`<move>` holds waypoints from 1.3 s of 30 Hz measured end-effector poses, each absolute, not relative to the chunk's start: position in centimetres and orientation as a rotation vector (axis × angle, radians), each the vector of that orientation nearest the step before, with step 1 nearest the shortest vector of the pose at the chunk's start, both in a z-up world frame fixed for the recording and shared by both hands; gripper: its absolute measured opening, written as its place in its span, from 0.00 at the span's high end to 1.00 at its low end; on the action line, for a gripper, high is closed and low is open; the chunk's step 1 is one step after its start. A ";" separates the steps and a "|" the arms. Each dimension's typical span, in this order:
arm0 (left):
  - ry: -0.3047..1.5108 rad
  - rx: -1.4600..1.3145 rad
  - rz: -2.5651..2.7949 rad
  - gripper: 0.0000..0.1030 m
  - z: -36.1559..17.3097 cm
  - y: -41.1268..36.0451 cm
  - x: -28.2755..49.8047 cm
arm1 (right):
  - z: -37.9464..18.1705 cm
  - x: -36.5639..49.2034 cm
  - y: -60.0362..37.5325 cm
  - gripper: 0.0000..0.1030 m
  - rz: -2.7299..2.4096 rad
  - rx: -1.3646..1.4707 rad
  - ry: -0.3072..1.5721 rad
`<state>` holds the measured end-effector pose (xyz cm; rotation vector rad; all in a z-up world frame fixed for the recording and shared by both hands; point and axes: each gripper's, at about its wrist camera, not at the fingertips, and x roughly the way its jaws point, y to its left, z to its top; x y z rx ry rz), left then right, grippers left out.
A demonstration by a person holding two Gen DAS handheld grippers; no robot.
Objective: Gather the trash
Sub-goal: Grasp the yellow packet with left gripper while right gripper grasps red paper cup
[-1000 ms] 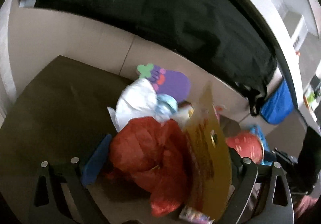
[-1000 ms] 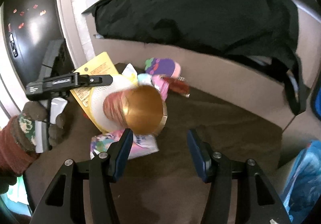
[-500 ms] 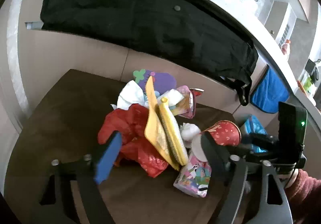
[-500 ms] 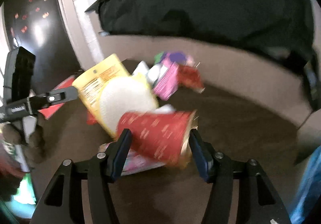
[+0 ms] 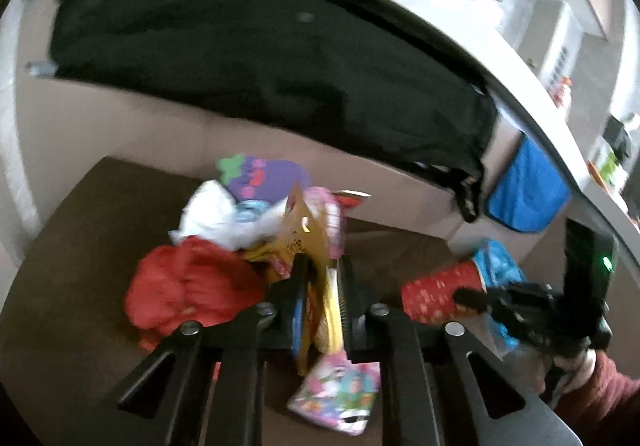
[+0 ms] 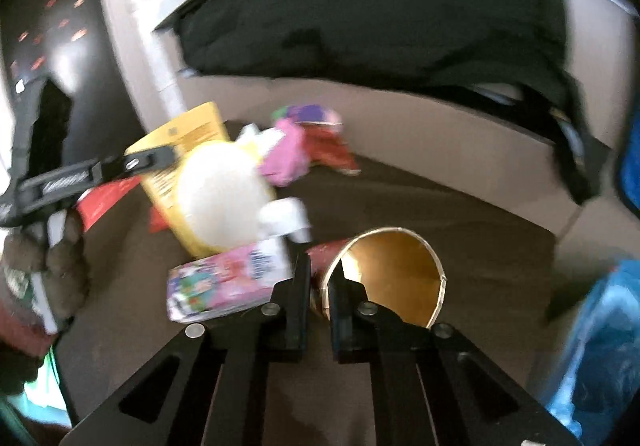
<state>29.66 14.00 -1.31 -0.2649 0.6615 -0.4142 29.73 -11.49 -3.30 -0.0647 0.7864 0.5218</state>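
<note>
A heap of trash lies on a brown table (image 5: 72,246). My left gripper (image 5: 322,270) is shut on a yellow flat package (image 5: 308,242), which also shows in the right wrist view (image 6: 188,134). Beside it lie a red crumpled bag (image 5: 188,286), white tissue (image 5: 212,214) and a purple wrapper (image 5: 268,174). My right gripper (image 6: 320,270) is shut on the rim of a red paper cup with a gold inside (image 6: 392,278); the cup also shows in the left wrist view (image 5: 436,290). A pink printed carton (image 6: 224,278) lies on the table at the left of the cup.
A beige sofa back with a black garment (image 5: 260,58) draped over it runs behind the table. A blue plastic bag (image 6: 600,346) sits at the right. A blue pouch (image 5: 528,186) hangs at the sofa's right end.
My left gripper has shut on the yellow package. My right gripper has shut on the cup's rim and the cup now points its mouth toward the right wrist camera.
</note>
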 end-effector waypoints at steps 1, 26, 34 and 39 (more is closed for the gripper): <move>0.663 -0.246 -0.414 0.86 -1.3 13.3 29.6 | -3.3 29.9 -12.2 0.91 0.492 -0.053 0.787; 0.672 -0.195 -0.313 0.85 -2.1 12.7 27.7 | -6.2 36.6 -15.5 0.38 0.667 -0.119 0.951; 0.680 -0.209 -0.292 0.83 -3.0 12.6 27.8 | -8.2 33.7 -14.8 0.43 0.638 -0.200 1.009; 0.704 -0.209 -0.265 0.81 -3.8 12.6 28.1 | -7.0 32.8 -16.2 0.47 0.604 -0.015 0.961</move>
